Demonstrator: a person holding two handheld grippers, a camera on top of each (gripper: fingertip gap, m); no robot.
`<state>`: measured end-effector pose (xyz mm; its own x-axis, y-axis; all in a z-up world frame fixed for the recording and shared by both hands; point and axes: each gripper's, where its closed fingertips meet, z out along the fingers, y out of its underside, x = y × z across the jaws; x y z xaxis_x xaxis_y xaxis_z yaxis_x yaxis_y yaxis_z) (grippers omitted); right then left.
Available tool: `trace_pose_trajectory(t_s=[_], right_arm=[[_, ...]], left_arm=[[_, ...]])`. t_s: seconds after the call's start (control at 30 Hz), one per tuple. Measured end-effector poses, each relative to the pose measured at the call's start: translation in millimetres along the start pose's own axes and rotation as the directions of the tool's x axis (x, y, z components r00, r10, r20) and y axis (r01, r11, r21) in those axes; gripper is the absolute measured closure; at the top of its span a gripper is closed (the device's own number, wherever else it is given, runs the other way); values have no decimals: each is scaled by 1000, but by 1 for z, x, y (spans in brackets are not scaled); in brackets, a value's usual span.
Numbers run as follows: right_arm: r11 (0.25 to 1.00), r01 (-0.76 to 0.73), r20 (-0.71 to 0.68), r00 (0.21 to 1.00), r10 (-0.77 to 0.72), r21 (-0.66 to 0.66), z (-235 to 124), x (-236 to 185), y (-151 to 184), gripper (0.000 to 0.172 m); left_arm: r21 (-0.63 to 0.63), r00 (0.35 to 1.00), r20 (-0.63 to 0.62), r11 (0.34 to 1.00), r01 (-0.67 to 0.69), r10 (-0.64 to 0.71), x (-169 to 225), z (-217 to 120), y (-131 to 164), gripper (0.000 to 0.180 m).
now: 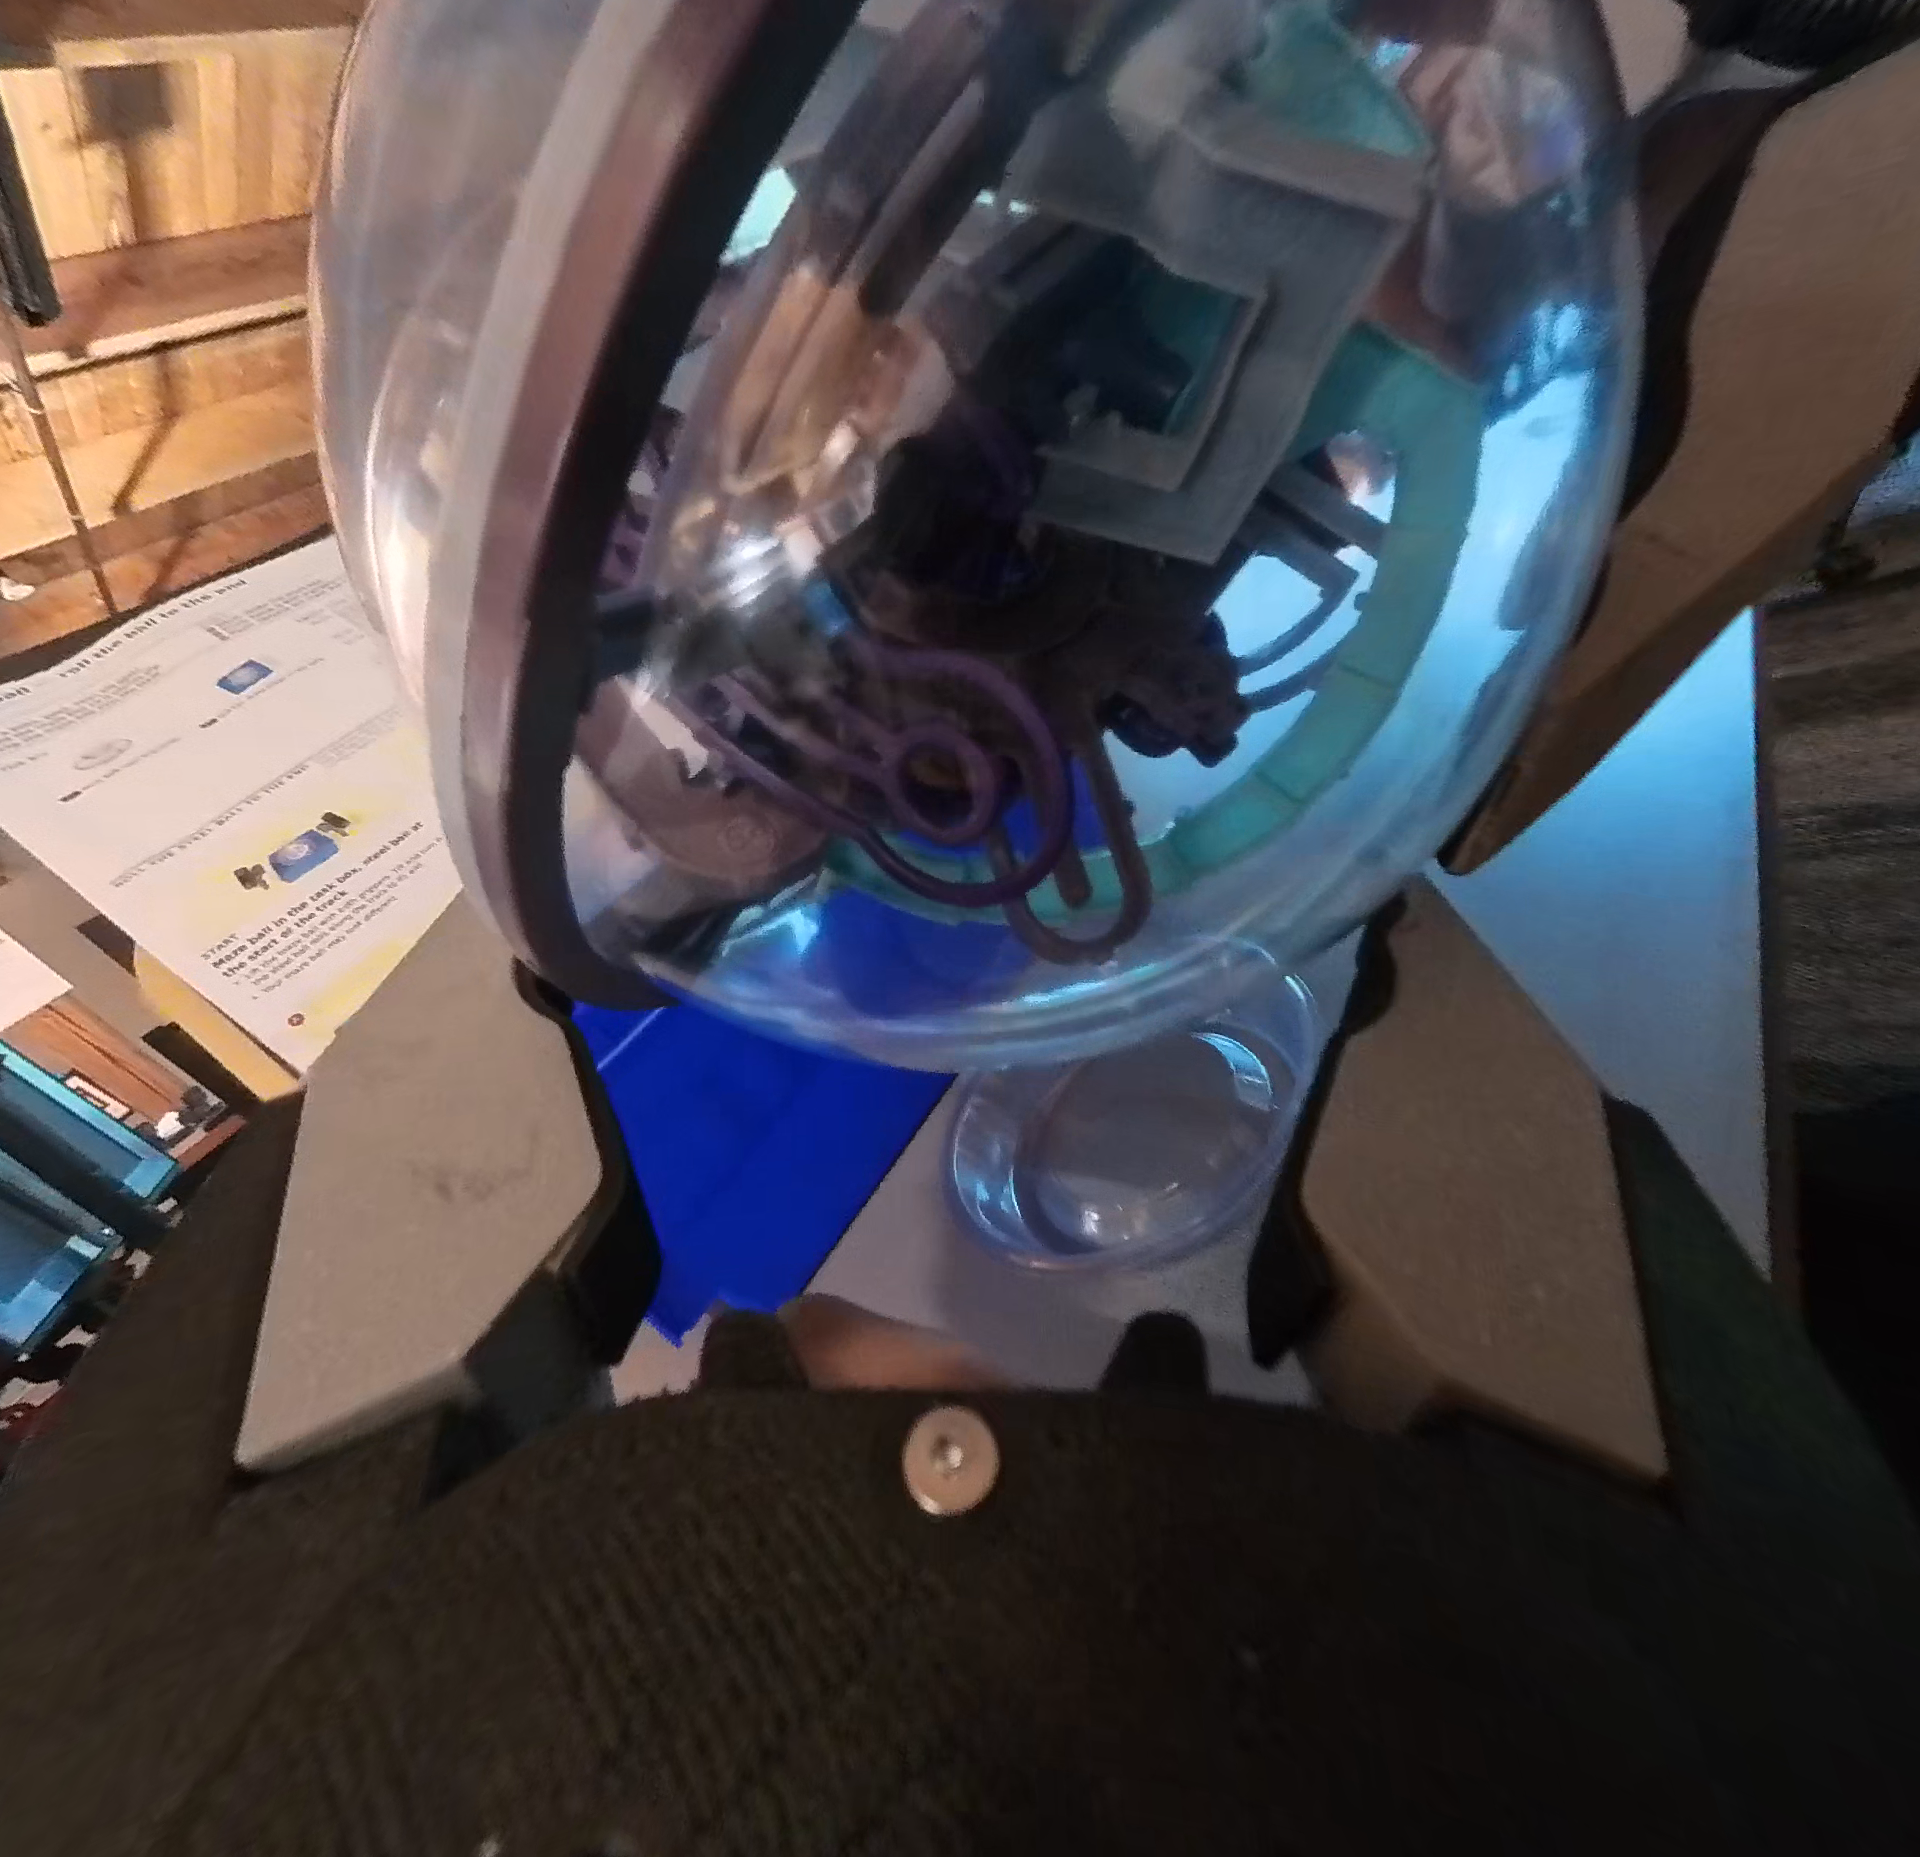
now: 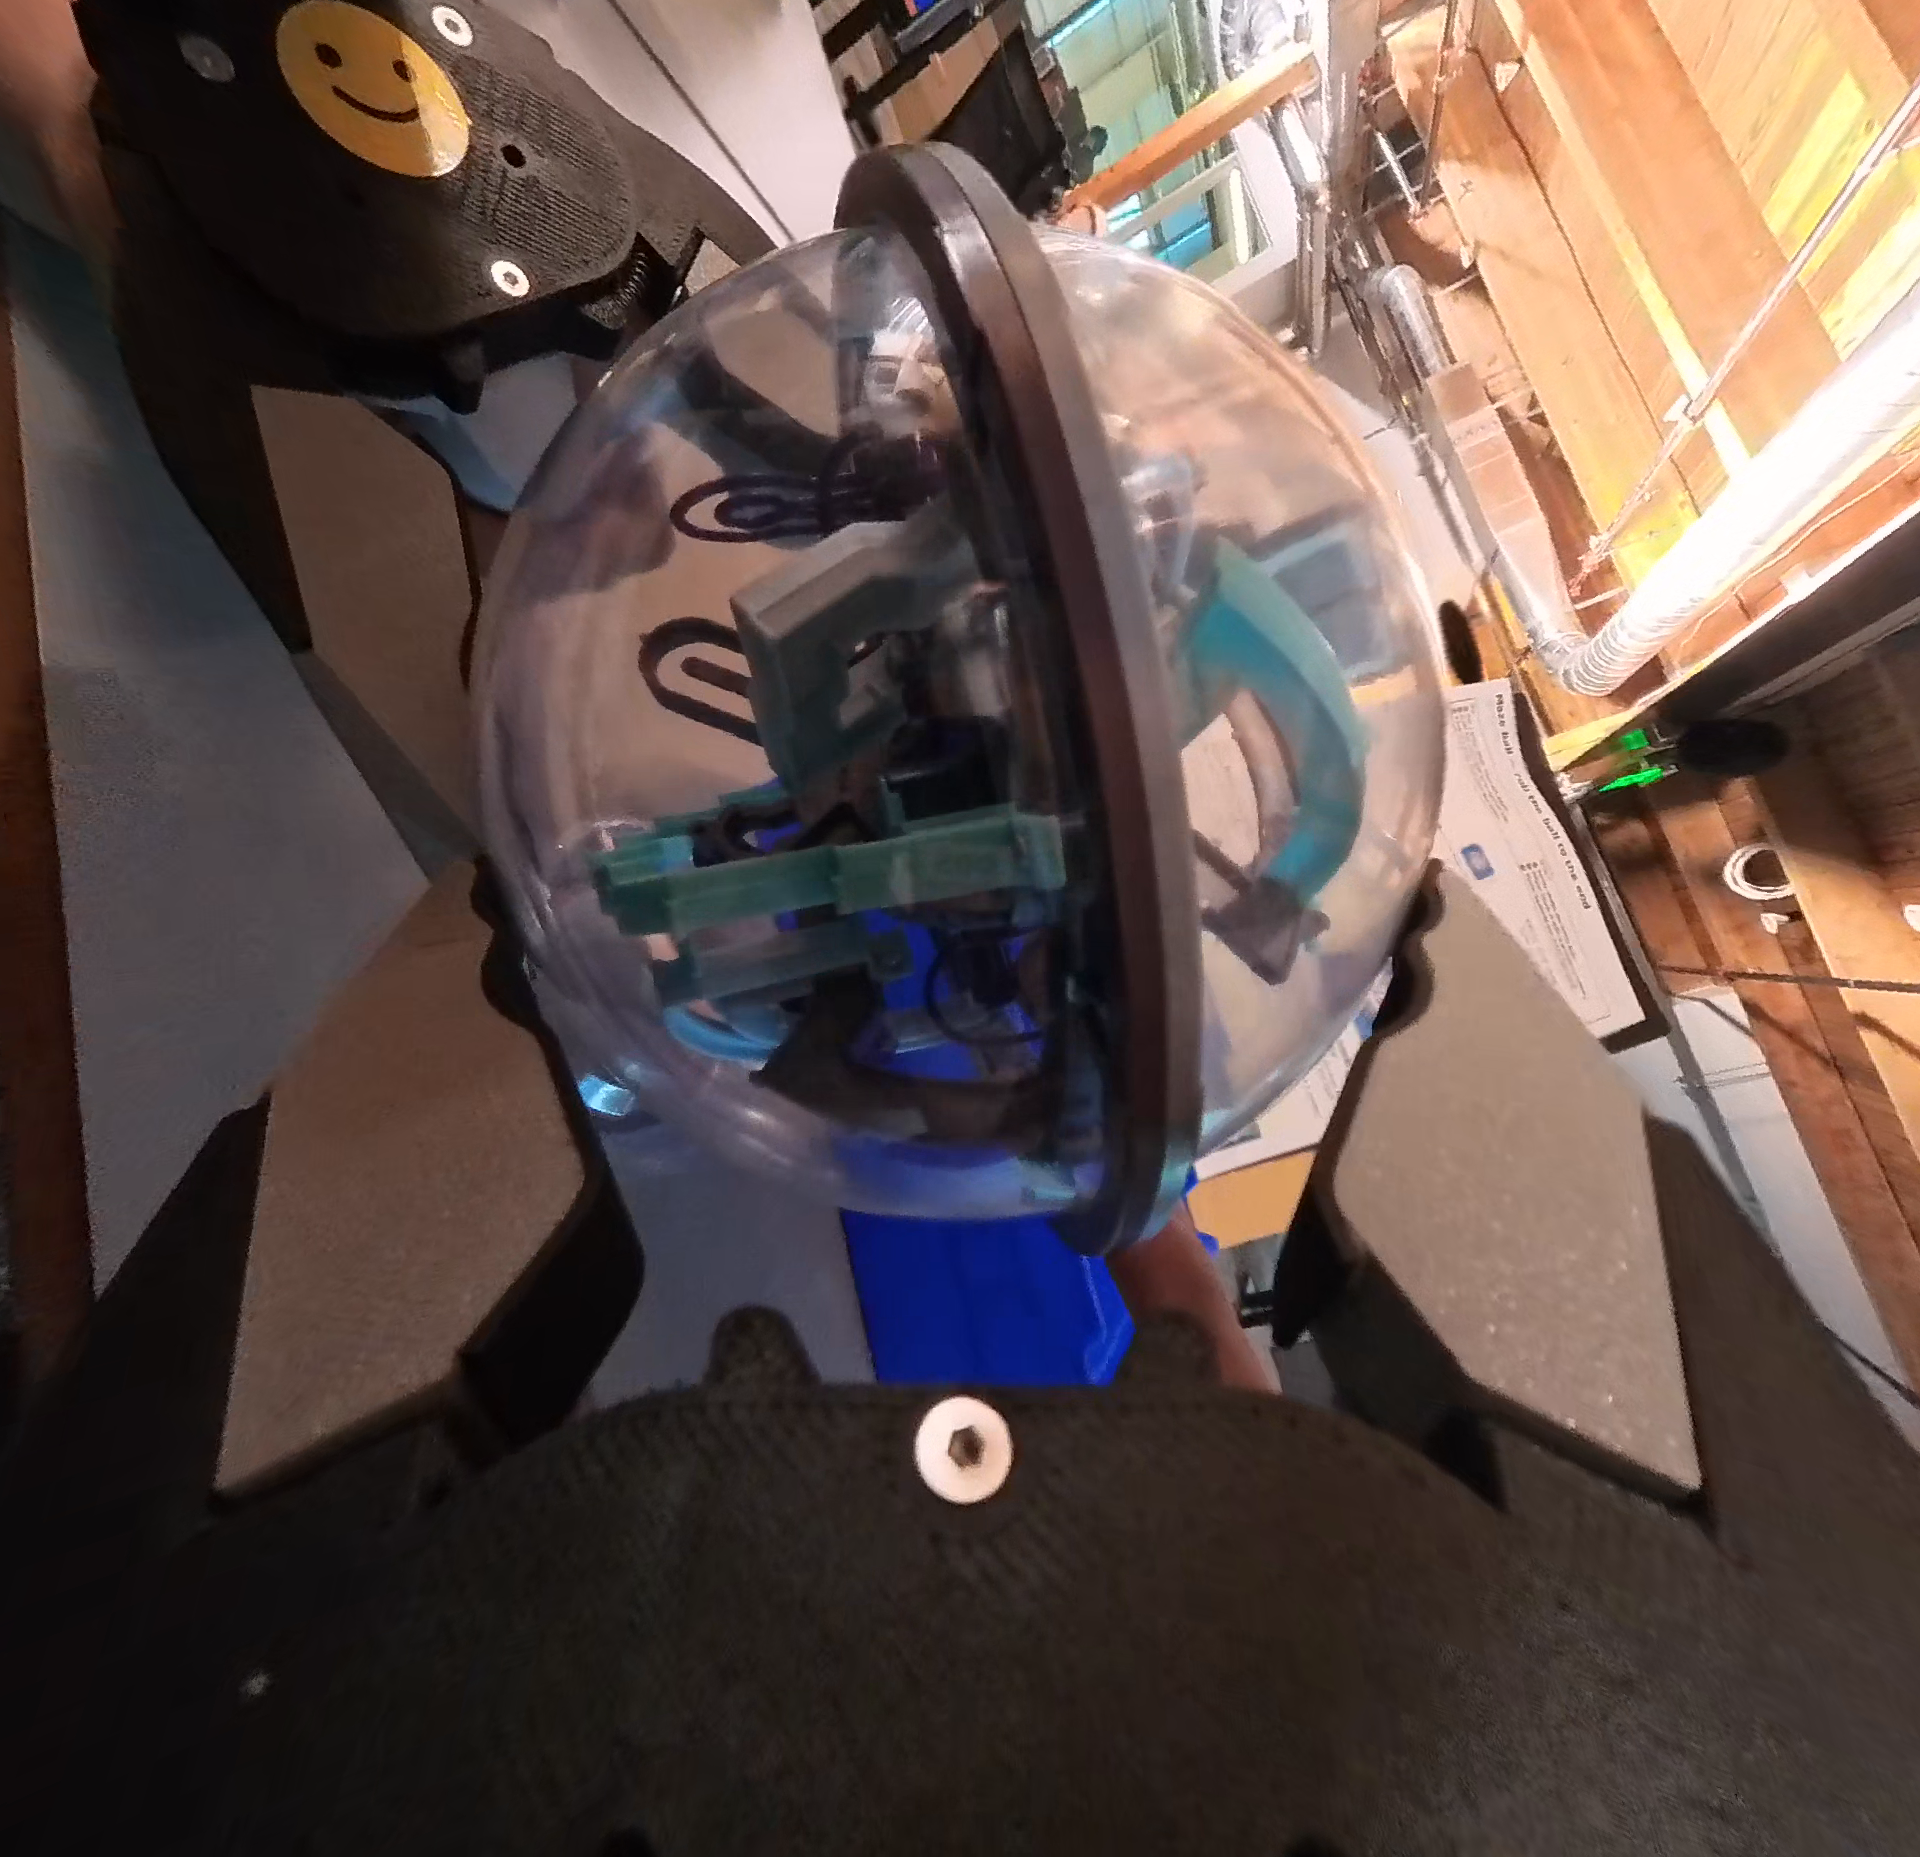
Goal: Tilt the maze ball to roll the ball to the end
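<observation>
Right now I've both grippers, L [image 1: 956,934] & R [image 2: 961,924], clamped on the maze ball [image 2: 935,716], lifted off the table [image 1: 1600,914] so I can tilt freely.

Left wrist view: maze ball [image 1: 987,519] is soft with motion blur; inner tracks smear, dark seam band is doubled at its edge. Pale blue glare washes the shell to the right of the seam. Below the ball, the black tool [image 1: 966,934] body is dim and underexposed. Wooden wall [image 1: 156,280] left of the ball is warm-lit and blurred.

Right wrist view: sharper. Maze ball [image 2: 956,727] shows faint reflections on its shell. Strip light [image 2: 1704,560] right of the ball blows out to white-yellow. Straight beams bow towards the frame edges, wide-angle distortion. Surface [image 2: 208,768] left of the ball is evenly grey.
</observation>
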<state>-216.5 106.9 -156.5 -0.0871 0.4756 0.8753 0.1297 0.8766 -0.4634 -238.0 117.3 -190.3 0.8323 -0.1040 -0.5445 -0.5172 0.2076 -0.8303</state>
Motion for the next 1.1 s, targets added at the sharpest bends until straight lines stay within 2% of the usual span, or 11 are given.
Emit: trace_pose_trajectory(t_s=[0.47, 0.9, 1.1], right_arm=[[998, 12, 67, 998, -8, -55, 12, 5, -3, 14], [956, 217, 35, 976, -214, -198, 14, 5, -12, 14], [932, 292, 24, 956, -294, -216, 13, 6, -11, 14]], left_arm=[[-31, 995, -4, 995, 99, -99, -8, 0, 6, 31], [-83, 991, -15, 987, 135, -136, -10, 1, 19, 34], [-93, 992, -6, 988, 121, -123, -11, 4, 22, 37]])
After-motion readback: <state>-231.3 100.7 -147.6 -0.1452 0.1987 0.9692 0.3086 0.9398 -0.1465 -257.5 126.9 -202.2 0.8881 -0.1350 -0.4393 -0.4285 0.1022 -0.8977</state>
